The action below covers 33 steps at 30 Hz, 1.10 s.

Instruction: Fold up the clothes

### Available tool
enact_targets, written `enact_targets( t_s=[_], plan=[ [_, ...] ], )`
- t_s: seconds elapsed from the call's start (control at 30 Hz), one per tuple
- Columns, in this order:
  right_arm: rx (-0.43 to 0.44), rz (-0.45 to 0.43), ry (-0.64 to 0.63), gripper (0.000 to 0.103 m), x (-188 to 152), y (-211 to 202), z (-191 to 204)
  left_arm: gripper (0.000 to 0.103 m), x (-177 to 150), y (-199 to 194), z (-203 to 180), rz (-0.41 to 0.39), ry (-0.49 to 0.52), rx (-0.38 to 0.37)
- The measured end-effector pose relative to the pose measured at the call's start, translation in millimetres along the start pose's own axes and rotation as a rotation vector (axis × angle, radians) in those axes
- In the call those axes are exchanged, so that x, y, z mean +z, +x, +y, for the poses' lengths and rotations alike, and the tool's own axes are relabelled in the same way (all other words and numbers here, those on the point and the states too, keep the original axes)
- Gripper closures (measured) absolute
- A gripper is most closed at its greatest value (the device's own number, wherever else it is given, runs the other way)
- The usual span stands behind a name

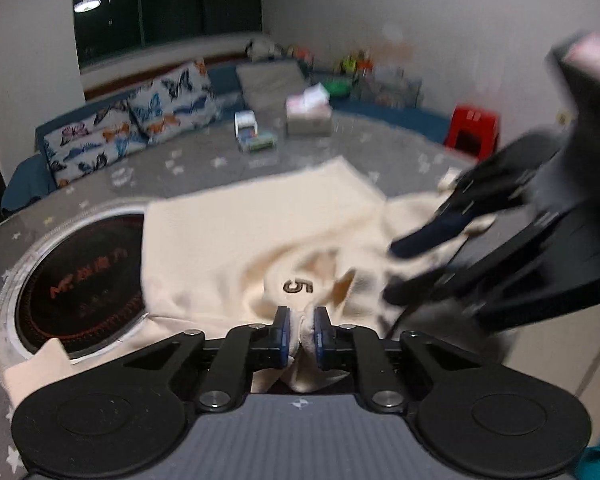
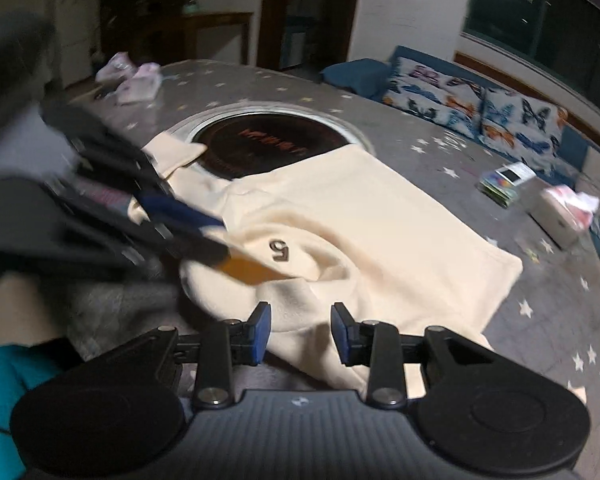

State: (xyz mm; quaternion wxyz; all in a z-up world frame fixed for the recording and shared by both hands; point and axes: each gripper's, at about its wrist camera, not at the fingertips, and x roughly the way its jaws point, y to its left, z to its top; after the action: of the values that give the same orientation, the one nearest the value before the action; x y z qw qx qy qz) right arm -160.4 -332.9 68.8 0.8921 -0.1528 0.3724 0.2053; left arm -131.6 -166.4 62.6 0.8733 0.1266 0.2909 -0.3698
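Observation:
A cream garment point(image 1: 236, 240) with a dark "5" point(image 1: 298, 286) lies crumpled on a round table with a grey star-print cover point(image 1: 204, 168). One edge of it covers part of a round black hob point(image 1: 80, 280) set into the table. My left gripper point(image 1: 302, 328) is shut on a bunched fold just below the "5". In the right wrist view the garment point(image 2: 380, 232) spreads away to the right. My right gripper point(image 2: 301, 330) stands open over its near edge, with cloth under the gap. The blurred left gripper point(image 2: 210, 234) meets the cloth beside the "5" point(image 2: 280, 250). The right gripper point(image 1: 398, 266) shows blurred in the left wrist view.
A tissue box point(image 1: 308, 114) and a small colourful box point(image 1: 252, 132) sit at the far side of the table. Pink-white cloths point(image 2: 136, 76) lie at another edge. A sofa with butterfly cushions point(image 1: 140, 120) and a red stool point(image 1: 474, 130) stand beyond. Teal fabric point(image 2: 0, 380) is close at my left.

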Motion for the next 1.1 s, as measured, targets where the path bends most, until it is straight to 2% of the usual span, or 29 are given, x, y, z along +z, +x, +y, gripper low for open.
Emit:
enact_targets(
  t_s=[0.07,0.17,0.27,0.33,0.4,0.47,0.53,0.57,0.67,0.7,0.83,0.97,1.03,1.1],
  plan=[
    [0.01,0.006,-0.021,0.07,0,1,5,0.09,-6,-17,2,-0.016,0.017,-0.024],
    [0.039,0.025,-0.047,0.07,-5,4,13,0.089,-19,-22,2,0.017,0.05,-0.034],
    [0.054,0.038,-0.057,0.072,-9,6,20,0.084,-23,-20,9,0.048,0.036,-0.043],
    [0.064,0.046,-0.064,0.075,-12,7,24,0.084,-22,-22,10,0.038,0.036,-0.046],
    [0.074,0.055,-0.071,0.09,-15,8,28,0.084,-18,-20,8,0.03,0.051,-0.052],
    [0.078,0.051,-0.077,0.093,-16,5,31,0.083,-16,-15,4,0.03,0.069,-0.059],
    [0.085,0.043,-0.081,0.094,-15,-3,30,0.079,-17,-5,-1,0.043,0.089,-0.063],
    [0.097,0.044,-0.081,0.094,-16,-10,29,0.075,-17,1,-3,0.053,0.098,-0.063],
    [0.128,0.054,-0.1,0.094,-20,-29,28,0.082,-23,14,-6,0.094,0.125,-0.052],
    [0.142,0.068,-0.119,0.094,-24,-36,29,0.086,-25,16,-5,0.109,0.13,-0.064],
    [0.193,0.128,-0.134,0.093,-36,-46,28,0.087,-31,8,-2,0.15,0.145,-0.129],
    [0.182,0.091,-0.041,0.088,-33,-55,2,0.084,-27,-7,13,0.166,0.097,-0.205],
    [0.136,0.067,0.012,0.087,-28,-56,-15,0.084,-19,-9,23,0.149,0.064,-0.167],
    [0.051,0.054,0.059,0.079,-23,-50,-35,0.083,-10,-4,34,0.133,0.029,-0.095]
  ],
)
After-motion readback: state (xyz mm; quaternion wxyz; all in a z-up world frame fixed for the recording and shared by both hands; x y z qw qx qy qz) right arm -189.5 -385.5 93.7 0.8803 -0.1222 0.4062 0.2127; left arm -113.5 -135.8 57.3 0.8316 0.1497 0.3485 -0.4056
